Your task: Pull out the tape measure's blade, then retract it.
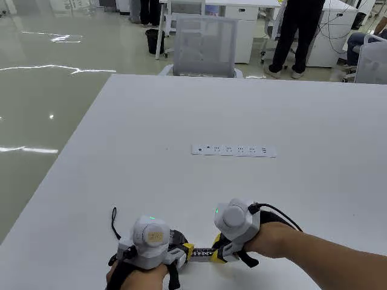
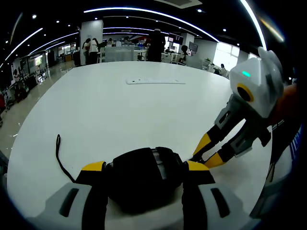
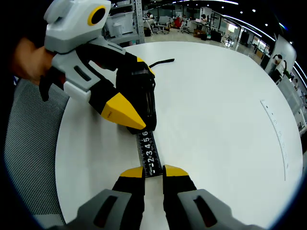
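A black tape measure case (image 2: 144, 179) sits on the white table with my left gripper (image 2: 146, 166) shut on it, one yellow-tipped finger on each side. Its short length of blade (image 3: 149, 152), showing numbers up to about 6, runs from the case (image 3: 142, 98) to my right gripper (image 3: 153, 171), which is shut on the blade's end. In the head view both grippers are close together at the near table edge: left gripper (image 1: 179, 248), right gripper (image 1: 216, 254), blade (image 1: 201, 252) between them. The case's black wrist strap (image 1: 113, 222) trails to the left.
A white power strip (image 1: 233, 150) lies flat mid-table, well beyond the grippers. The white table (image 1: 242, 109) stretches wide all around. Behind its far edge stand a grey mesh chair (image 1: 204, 47) and a person (image 1: 296, 30) at other desks.
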Motion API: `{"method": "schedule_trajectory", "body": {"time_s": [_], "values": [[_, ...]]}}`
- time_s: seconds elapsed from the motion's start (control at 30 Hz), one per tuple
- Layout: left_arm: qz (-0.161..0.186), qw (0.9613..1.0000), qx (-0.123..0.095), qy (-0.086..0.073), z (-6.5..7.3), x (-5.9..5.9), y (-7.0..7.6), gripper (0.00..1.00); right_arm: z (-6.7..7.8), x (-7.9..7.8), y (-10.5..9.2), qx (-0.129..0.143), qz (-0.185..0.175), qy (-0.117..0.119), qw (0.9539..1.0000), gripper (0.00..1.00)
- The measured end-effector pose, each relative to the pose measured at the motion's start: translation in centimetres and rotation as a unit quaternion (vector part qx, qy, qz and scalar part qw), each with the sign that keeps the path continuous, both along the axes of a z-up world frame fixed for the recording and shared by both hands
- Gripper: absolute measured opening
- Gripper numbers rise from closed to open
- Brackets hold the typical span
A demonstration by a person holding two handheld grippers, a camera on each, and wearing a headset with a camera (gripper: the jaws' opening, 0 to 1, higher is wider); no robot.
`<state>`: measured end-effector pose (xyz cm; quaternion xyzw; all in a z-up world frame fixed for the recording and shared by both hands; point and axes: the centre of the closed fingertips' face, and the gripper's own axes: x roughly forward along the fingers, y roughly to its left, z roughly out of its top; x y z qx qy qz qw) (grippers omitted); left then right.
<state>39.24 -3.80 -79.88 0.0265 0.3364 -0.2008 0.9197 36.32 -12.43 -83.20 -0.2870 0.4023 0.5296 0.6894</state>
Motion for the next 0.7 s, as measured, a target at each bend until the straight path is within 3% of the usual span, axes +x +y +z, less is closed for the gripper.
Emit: {"method": "schedule_trajectory", "body": {"time_s": [0.3, 0.7], "values": [[0.006, 0.9997, -0.023, 0.001, 0.3, 0.1, 0.3, 0.59, 0.2, -0.1, 1.5, 0.017, -0.006, -0.002, 0.9998, 0.13], [0.000, 0.9998, -0.019, -0.001, 0.2, -0.1, 0.2, 0.59, 0.1, 0.0, 2.7, 0.018, -0.002, -0.003, 0.9998, 0.13]]}}
